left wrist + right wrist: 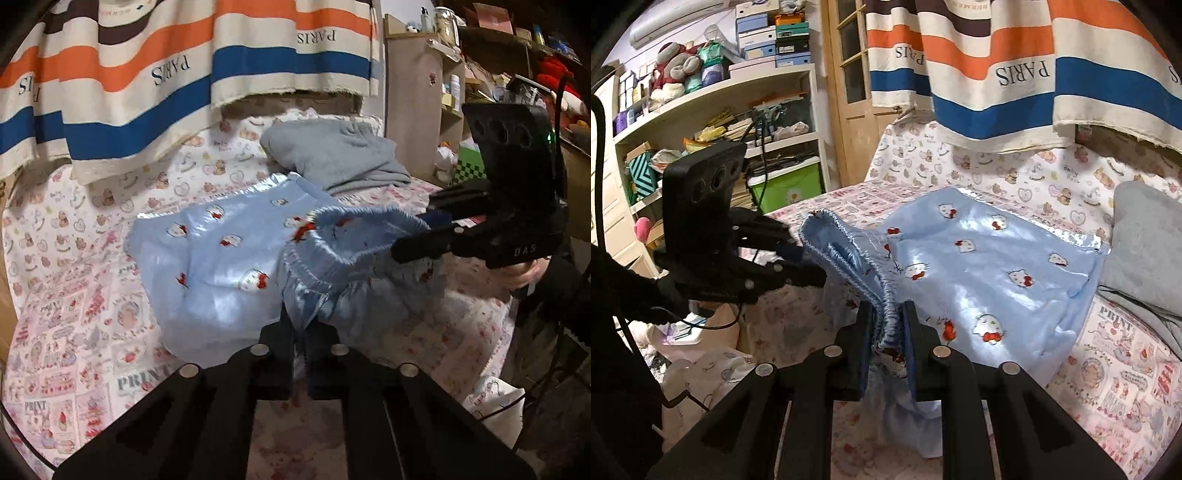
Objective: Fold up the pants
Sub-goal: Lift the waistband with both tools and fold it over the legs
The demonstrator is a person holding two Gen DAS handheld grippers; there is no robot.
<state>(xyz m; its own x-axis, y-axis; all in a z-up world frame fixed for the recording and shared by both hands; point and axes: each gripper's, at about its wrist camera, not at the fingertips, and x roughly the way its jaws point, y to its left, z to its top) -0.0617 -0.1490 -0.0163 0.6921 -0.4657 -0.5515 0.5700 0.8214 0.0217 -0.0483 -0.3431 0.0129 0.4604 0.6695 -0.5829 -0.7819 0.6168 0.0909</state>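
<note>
Light blue satin pants (210,266) with a cartoon cat print lie on a bed; they also show in the right wrist view (993,266). The legs are spread flat across the bed and the elastic waistband (354,229) is lifted off it. My left gripper (300,321) is shut on one end of the waistband and shows in the right wrist view (809,266). My right gripper (886,317) is shut on the other end of the gathered waistband (849,254) and shows in the left wrist view (406,243). The waistband hangs between the two grippers.
The bed has a pink printed sheet (66,332). A grey folded garment (340,155) lies at the far end of the bed (1145,240). A striped towel (147,74) hangs over the bed's back. Cluttered shelves (713,140) stand beside the bed.
</note>
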